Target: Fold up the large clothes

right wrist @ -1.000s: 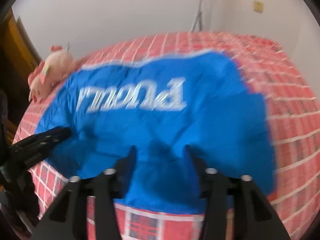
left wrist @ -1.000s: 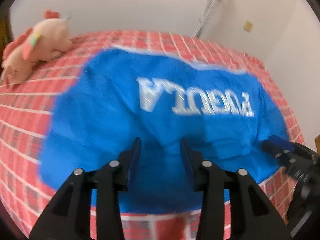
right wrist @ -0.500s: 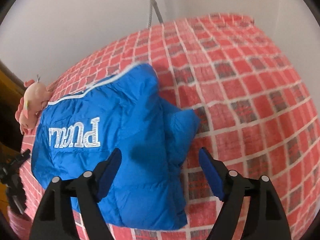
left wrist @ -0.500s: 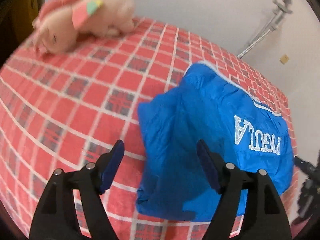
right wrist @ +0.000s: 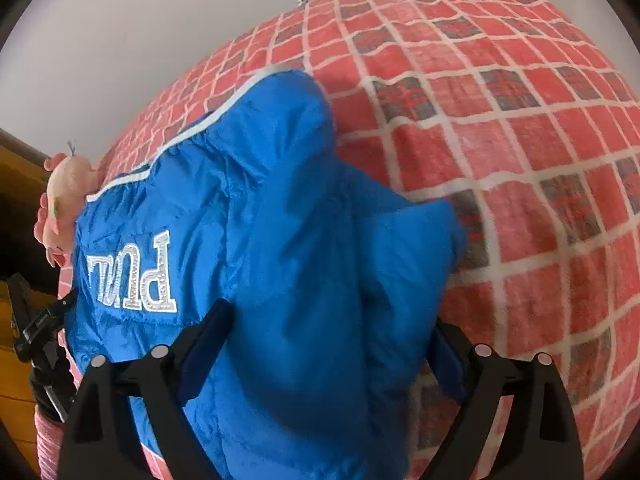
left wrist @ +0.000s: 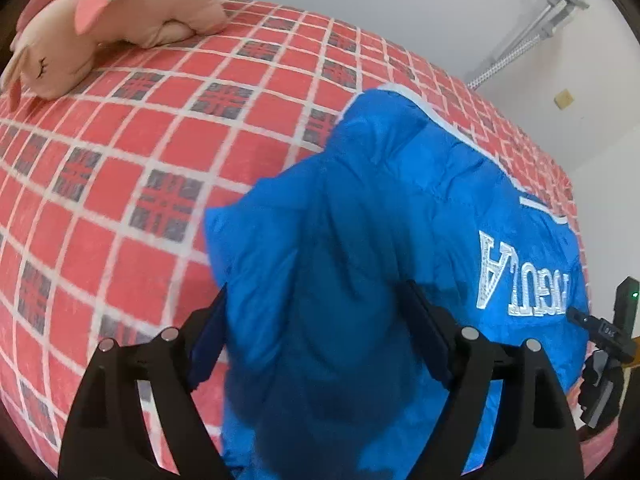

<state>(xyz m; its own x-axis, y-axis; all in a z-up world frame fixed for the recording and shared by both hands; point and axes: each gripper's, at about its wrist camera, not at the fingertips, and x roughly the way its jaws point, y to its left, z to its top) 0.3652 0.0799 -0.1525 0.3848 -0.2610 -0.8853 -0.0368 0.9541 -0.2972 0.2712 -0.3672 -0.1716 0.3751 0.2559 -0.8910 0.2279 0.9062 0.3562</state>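
While spread across the red checked bed (left wrist: pixel 168 128) with its lettering upside down to both cameras, blue puffer jacket (left wrist: pixel 400 208), back panel up, hem edge trimmed white at the far side. Far left: pink plush toy (left wrist: pixel 108 20) at the bed's corner, well apart from the fabric and out of the folding path. Next, left tongs (left wrist: pixel 316 340), spread wide and straddling the jacket's left sleeve bulge, nothing pinched yet, probably lined up to take that side and carry it inward. Middle: silver lettering (right wrist: pixel 136 276) on the flat back, a likely landing zone for both folds. Then right tongs (right wrist: pixel 332 356), likewise wide apart around the right sleeve mound, padded cloth between the jaws but no clamp. Rightmost: bare checked bedding, room for the finished bundle.
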